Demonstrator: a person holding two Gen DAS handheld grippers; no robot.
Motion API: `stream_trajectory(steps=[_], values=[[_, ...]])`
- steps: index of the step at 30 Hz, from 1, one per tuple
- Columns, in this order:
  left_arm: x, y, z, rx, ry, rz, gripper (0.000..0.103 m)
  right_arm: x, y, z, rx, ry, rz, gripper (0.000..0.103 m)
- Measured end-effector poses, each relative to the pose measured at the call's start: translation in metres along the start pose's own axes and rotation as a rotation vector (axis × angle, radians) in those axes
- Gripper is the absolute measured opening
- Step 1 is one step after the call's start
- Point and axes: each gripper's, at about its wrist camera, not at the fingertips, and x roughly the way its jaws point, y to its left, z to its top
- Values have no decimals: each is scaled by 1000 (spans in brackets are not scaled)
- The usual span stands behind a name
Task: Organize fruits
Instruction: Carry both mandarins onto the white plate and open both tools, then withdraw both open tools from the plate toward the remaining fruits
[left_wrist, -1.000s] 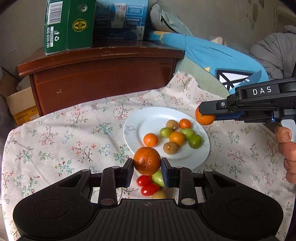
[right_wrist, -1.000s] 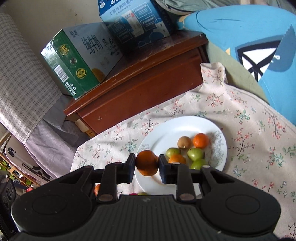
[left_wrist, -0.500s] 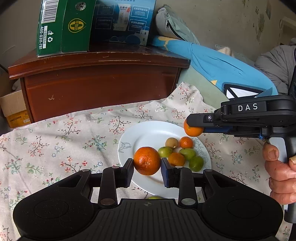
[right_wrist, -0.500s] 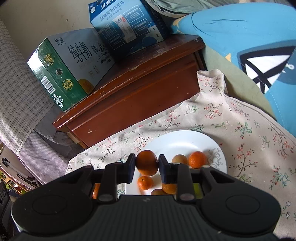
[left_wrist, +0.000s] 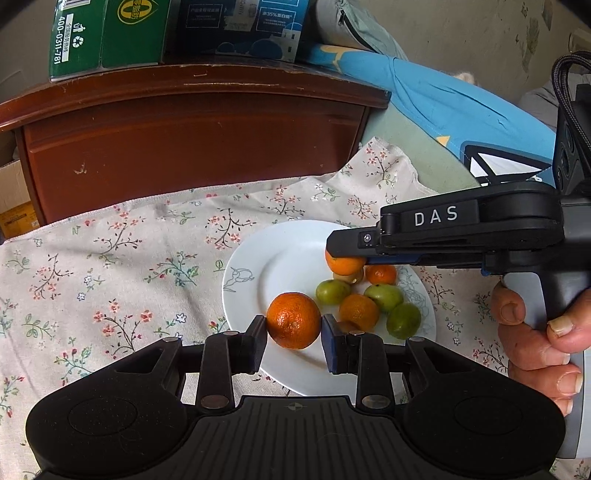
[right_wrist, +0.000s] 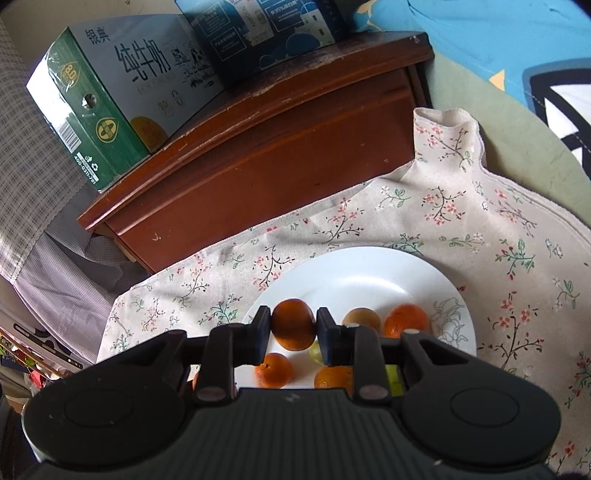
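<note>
My left gripper (left_wrist: 294, 328) is shut on an orange mandarin (left_wrist: 293, 320), held over the near side of a white plate (left_wrist: 258, 269). The plate carries several small fruits: green ones (left_wrist: 333, 291), mandarins (left_wrist: 359, 311) and a brownish one. In the left wrist view my right gripper (left_wrist: 341, 254) reaches in from the right over the plate's far side, shut on another mandarin (left_wrist: 342, 263). The right wrist view shows that gripper (right_wrist: 294, 328) clamped on its mandarin (right_wrist: 293, 328) above the plate (right_wrist: 369, 273), with more fruit (right_wrist: 406, 320) behind and below it.
A floral cloth (left_wrist: 129, 266) covers the surface under the plate. Behind it stands a dark wooden cabinet (left_wrist: 192, 140) with a green carton (left_wrist: 107, 33) and a blue box (left_wrist: 240, 26) on top. Blue bedding (left_wrist: 443, 99) lies at the right. A hand (left_wrist: 535, 332) grips the right handle.
Both grippers have moved forward and down toward the plate, each still clamped on its mandarin. The loose fruit on the cloth near the left gripper has dropped out of view.
</note>
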Motion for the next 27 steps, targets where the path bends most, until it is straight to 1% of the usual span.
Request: stream_trajectory(steps=[5,7,9,13,17,19,20,21,23,27], values=[[10,1,0,-17,21,-8,29,13,-5,0,17,22,-13,27],[12,0,0,-21,16,-4,29,15,-6,0,21,21,-21,27],[11,-1,2,-21,2,3,31,16,-7,1,26,17,-25,30],[2,-2,8,-30,-22,9,32,12,-8,6,39,0,-22,31],[-13,2,16,-38,-43,34,32,1,-5,10,33,-22,-17,31],[-22,5,19,-43,-46,59,32,-5,-4,10,43,-27,-7,31],[-27,7,20,-49,-42,83,36,-9,-4,10,49,-29,-4,31],[-32,9,20,-56,-43,105,45,-13,-3,9,52,-32,-1,31],[-45,14,20,-72,-62,122,53,-22,-1,6,47,-37,3,31],[-67,23,16,-82,-66,133,53,-34,1,-4,38,-31,1,31]])
